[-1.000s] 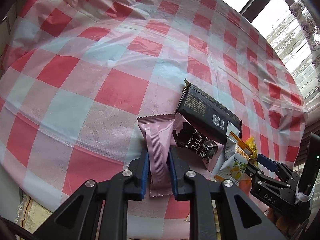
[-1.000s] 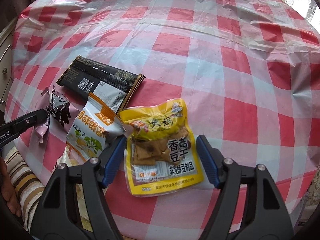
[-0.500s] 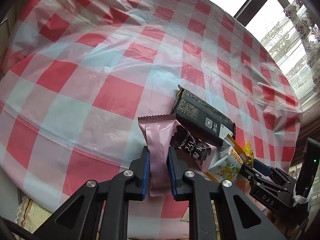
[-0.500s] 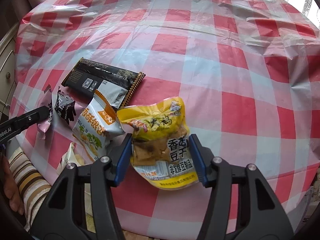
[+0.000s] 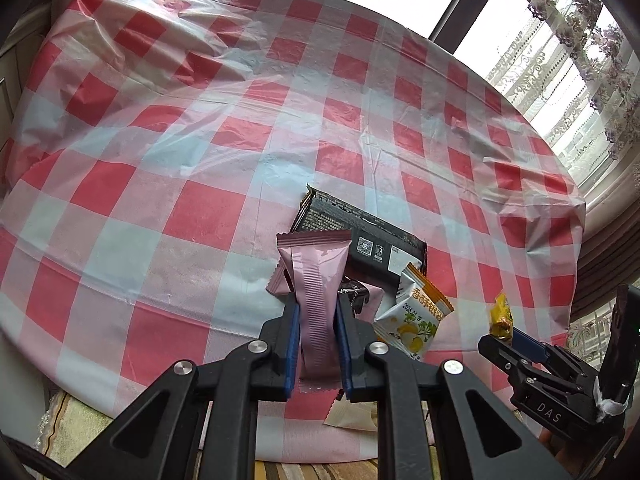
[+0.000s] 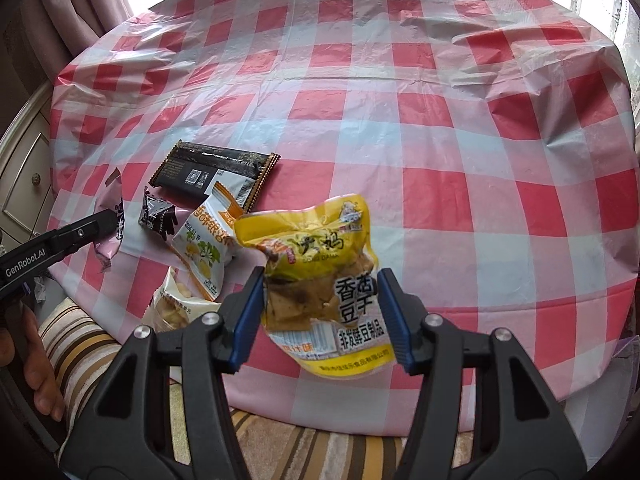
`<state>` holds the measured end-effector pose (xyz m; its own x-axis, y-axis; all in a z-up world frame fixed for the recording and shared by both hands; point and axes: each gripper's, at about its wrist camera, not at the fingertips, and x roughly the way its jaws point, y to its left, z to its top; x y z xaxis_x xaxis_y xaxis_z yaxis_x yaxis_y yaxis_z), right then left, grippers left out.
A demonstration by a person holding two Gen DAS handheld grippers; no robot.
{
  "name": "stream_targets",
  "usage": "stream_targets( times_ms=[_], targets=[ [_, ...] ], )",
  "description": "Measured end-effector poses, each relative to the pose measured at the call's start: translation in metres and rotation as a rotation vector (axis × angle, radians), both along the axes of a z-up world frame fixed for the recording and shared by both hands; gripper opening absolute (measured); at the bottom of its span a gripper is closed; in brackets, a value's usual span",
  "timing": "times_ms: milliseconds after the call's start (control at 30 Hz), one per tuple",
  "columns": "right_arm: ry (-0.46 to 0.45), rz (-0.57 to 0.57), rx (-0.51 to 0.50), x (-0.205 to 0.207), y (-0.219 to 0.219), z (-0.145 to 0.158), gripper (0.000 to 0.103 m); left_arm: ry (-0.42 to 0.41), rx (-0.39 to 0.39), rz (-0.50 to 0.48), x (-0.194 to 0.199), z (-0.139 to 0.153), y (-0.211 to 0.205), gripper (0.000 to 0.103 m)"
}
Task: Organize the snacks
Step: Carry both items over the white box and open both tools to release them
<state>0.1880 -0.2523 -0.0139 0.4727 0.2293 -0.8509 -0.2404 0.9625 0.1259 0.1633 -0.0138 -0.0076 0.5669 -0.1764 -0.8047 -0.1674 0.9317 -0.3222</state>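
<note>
Left gripper (image 5: pixel 317 340) squeezes pink packet (image 5: pixel 316 280), hiding dark wrapper behind. Right gripper (image 6: pixel 320 312) squeezes yellow bag (image 6: pixel 320 280); left view shows only bag's tip.

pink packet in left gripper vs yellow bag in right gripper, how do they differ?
The pink packet is slim and plain; the yellow bag is wide, printed, with a clear window showing brown pieces. The left gripper pinches the pink packet with its fingers close together; the right gripper spans the yellow bag with its fingers far apart. The pink packet looks flat, the yellow bag bulges and crumples. Both are sealed, gripped, and raised off the checked tablecloth.
</note>
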Motion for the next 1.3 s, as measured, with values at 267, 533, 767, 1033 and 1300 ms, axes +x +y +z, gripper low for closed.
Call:
stream_targets(
  times_ms=[267, 533, 767, 1033, 1300],
  targets=[
    [-0.020, -0.076, 0.058, -0.025, -0.038, 0.013, 0.059, -0.025, 0.023, -0.099, -0.007, 0.019, -0.043, 0.017],
    [-0.043, -0.178, 0.135, -0.049, -0.090, 0.019, 0.059, -0.029, 0.058, -0.272, -0.007, 0.029, -0.118, 0.017],
    [-0.044, -0.301, 0.189, -0.074, -0.155, 0.014, 0.059, -0.028, 0.094, -0.463, -0.013, 0.032, -0.198, 0.017],
    [-0.019, -0.478, 0.202, -0.108, -0.236, -0.007, 0.059, 0.030, 0.100, -0.689, -0.028, 0.023, -0.285, 0.017],
    [0.025, -0.651, 0.208, -0.140, -0.310, -0.035, 0.059, 0.109, 0.113, -0.903, -0.055, 0.006, -0.359, 0.017]
  ],
)
